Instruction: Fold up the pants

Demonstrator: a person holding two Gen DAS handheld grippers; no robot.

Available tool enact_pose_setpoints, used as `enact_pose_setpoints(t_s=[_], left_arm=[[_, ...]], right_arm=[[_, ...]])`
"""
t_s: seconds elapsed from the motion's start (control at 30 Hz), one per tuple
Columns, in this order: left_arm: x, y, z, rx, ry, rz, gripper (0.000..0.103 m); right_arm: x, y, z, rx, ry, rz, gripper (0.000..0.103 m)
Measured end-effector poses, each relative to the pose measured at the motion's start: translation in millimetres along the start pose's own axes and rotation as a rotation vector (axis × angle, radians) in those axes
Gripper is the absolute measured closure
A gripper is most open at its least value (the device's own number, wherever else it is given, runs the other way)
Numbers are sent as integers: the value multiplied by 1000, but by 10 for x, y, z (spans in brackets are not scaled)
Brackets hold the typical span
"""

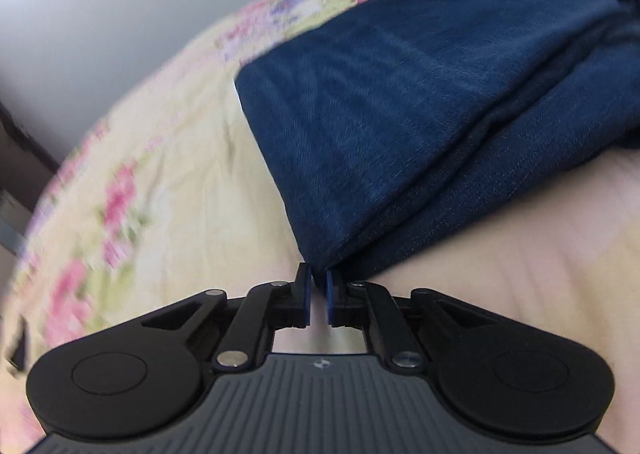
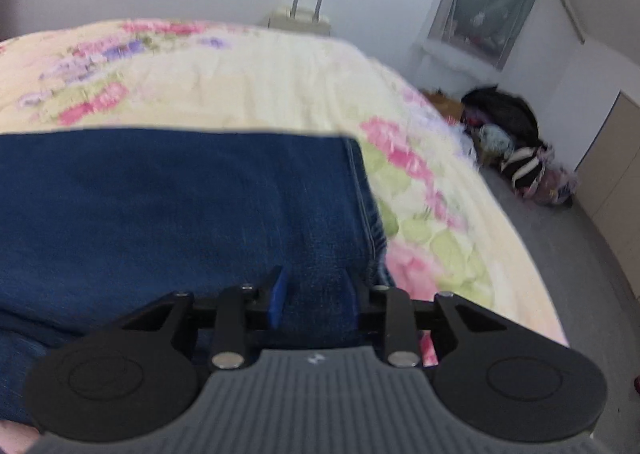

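Note:
Dark blue jeans (image 1: 400,113) lie folded in layers on a cream floral bedspread (image 1: 160,173). My left gripper (image 1: 318,286) is nearly shut and pinches the near corner of the folded jeans between its blue pads. In the right wrist view the jeans (image 2: 180,205) fill the left and centre, with a stitched seam along their right edge. My right gripper (image 2: 316,290) has its jaws partly apart with a thick fold of denim between them; the right pad is hidden in the cloth.
The bedspread (image 2: 280,77) runs to the bed's right edge, with grey floor beyond. A pile of bags and clothes (image 2: 516,149) lies on the floor by the wall. A suitcase with raised handle (image 2: 304,13) stands behind the bed.

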State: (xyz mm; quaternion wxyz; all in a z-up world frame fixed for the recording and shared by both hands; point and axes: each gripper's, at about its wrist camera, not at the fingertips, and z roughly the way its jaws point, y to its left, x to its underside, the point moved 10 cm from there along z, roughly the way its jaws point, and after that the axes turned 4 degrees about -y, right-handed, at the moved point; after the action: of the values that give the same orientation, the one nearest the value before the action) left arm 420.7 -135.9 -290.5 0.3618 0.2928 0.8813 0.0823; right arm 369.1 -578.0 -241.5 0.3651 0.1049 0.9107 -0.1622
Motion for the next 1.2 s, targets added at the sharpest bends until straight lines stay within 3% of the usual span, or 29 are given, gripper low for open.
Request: enact_pose_setpoints(t_s=[0.07,0.2,0.33,0.47,0.6,0.67,0.8,0.97,1.13,1.2], left_arm=[[108,26,19,67,77,-46,103],[232,222,-106,135,111,-146,103],[19,570,-357,165,2,-275,97],[-463,889,-366,151,-128,-404,96],[-950,1036,-82,215,-212,-520,96],[-1140,1039,124,224,-225,-530,96],[-1352,991,689,243,-206,-533,97],[-1226,848,1309,261,-113,-499,100],[-1145,828,1400,283,-94,-486,97],[-1159,896,1267,238,-95,-451,97]], right_arm=[[149,-37,165,-33,31,-3,82],[140,-52,136,-7,37,-43,82],[80,-270,2,97,35,-58,83],[-65,-270,-261,33,-42,-29,84],[-345,-31,-336,-51,-134,-39,85],[-486,55,-253,-78,-151,-14,91],[-673,167,118,-76,-153,-10,94],[-520,79,726,-75,-54,34,103],[-299,106,975,-76,-34,-4,103],[-302,80,971,-77,-31,16,103]])
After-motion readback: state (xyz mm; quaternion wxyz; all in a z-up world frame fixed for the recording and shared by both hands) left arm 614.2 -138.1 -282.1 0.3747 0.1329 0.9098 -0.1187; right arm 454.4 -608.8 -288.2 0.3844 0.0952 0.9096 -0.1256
